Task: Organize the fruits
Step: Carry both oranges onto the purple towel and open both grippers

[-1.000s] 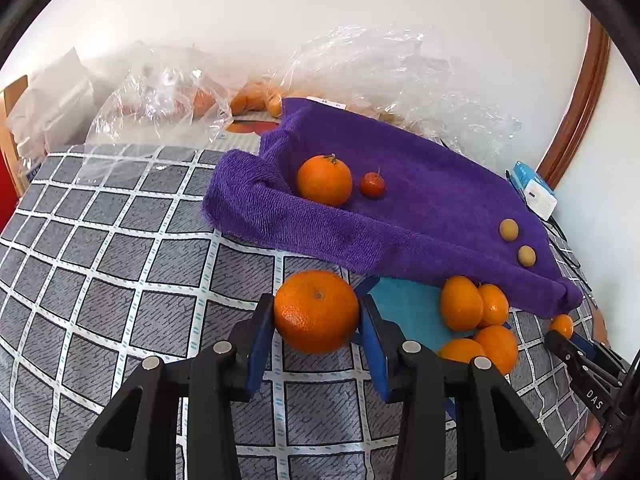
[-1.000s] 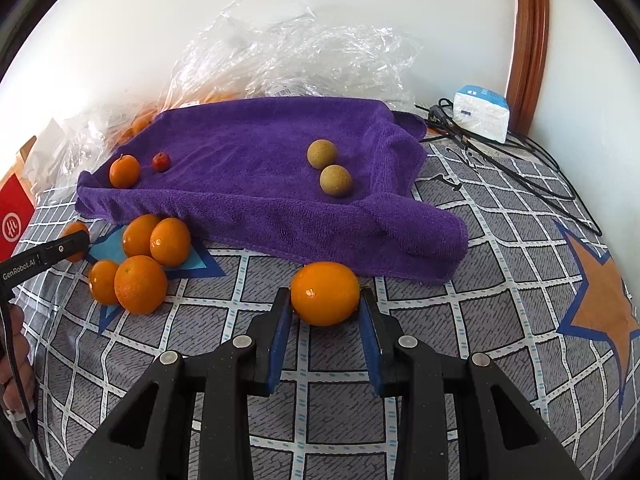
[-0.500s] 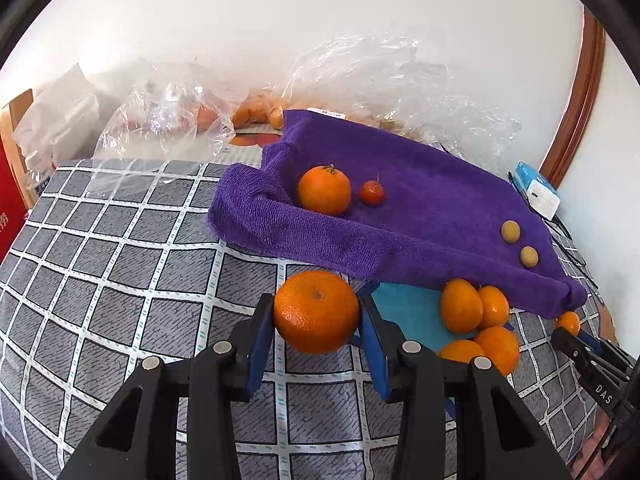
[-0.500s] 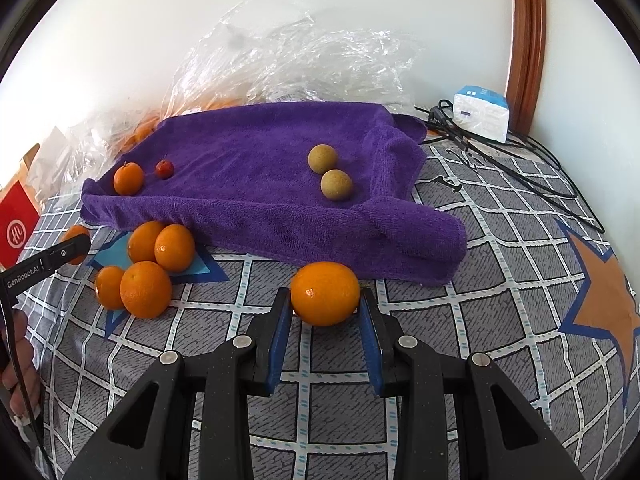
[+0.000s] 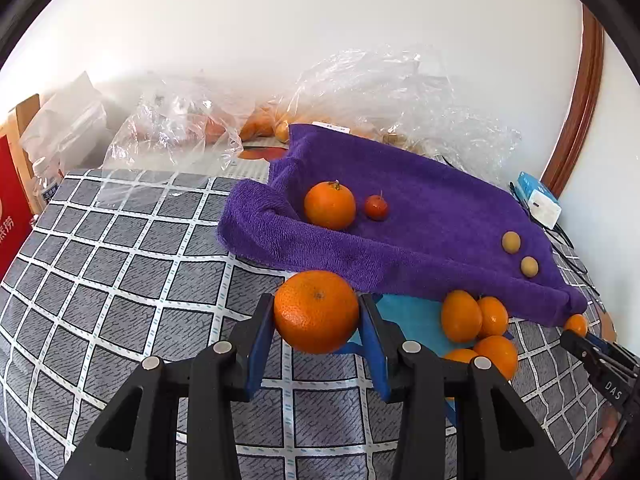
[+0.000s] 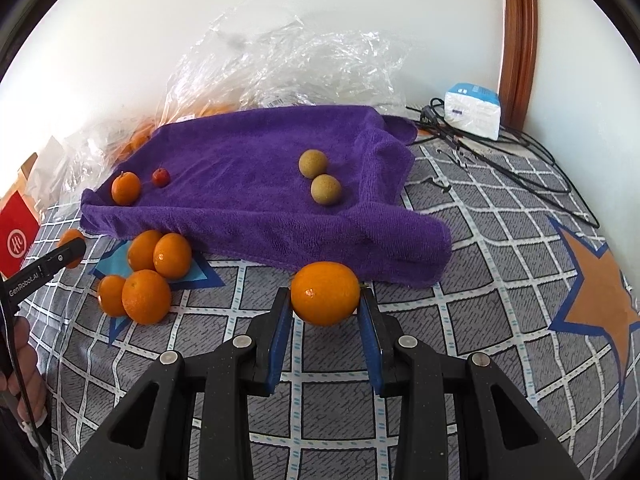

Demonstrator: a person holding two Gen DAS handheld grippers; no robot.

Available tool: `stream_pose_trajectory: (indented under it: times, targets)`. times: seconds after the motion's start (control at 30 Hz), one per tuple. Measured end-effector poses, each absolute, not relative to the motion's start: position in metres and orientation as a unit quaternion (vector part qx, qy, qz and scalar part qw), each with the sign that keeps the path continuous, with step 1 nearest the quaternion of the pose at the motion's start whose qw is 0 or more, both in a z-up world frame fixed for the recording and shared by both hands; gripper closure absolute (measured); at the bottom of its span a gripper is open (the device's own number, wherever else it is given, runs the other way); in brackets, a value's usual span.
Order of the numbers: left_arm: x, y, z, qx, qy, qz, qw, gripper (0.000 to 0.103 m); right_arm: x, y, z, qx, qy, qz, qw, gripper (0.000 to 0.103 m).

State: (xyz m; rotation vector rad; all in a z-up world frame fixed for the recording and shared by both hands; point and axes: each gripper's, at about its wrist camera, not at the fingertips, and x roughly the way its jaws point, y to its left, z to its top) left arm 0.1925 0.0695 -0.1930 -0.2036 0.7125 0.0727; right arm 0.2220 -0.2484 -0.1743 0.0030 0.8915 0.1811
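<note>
White wall behind, grey grid-pattern bedspread point(image 6: 500, 240) w/ orange star print; looks like a bed, not a counter. Purple towel point(image 6: 256, 184) spread at the far side, clear plastic bags point(image 6: 288, 52) piled behind it.

Left tongs point(image 5: 317, 314) clamped on a large orange point(image 5: 316, 312), held over the bedspread just near of the towel's left end. Right tongs point(image 6: 325, 296) clamped on a second orange point(image 6: 325, 293), near the towel's near-right fold. Neither is resting on anything yet, far as I can tell.

Doing this step well, imo: carry each orange past the towel's rolled edge, lower till it sits in the nap, then ease the tongs apart slowly. Round fruit rolls, so set it next to its own kind, i.e. by the orange already at the towel's left point(image 5: 329, 205). Keep clear of the small red fruit point(image 5: 376, 207).

Count:
- on towel: 1 orange, 1 small red fruit, 2 tan round fruits point(image 6: 313, 163)
- loose pile on bedspread near the blue star point(image 6: 154, 270): 4 oranges
- in tongs: 2
- more fruit in the bags, too blurred to count.
</note>
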Motion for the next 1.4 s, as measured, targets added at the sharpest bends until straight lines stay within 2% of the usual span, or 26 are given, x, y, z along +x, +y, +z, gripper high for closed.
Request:
stream_pose_trajectory:
  times: [0.43,0.7,0.93,1.23,1.33,1.4]
  targets:
    - [0.195,0.079,-0.171,-0.117,0.341,0.039,0.932,0.064,0.248,-0.249,-0.123,0.003,0.398,0.102,0.912,0.070]
    - [0.227,0.082,-0.136,-0.119,0.334,0.036,0.934,0.064,0.290,-0.233,-0.133,0.001,0.419,0.125,0.899,0.070]
    - [0.256,0.067,-0.145,-0.109,0.361,0.020,0.926,0.064,0.309,-0.210,-0.173,-0.010,0.468,0.143,0.872,0.070]
    - [0.290,0.038,-0.167,-0.110,0.397,-0.010,0.911,0.064,0.313,-0.215,-0.179,0.009,0.473,0.148,0.869,0.070]
    - [0.298,0.031,-0.176,-0.108,0.414,-0.016,0.904,0.064,0.311,-0.218,-0.176,0.010,0.470,0.148,0.870,0.066]
    - [0.302,0.027,-0.181,-0.104,0.425,-0.017,0.899,0.064,0.309,-0.221,-0.172,0.009,0.465,0.148,0.873,0.059]
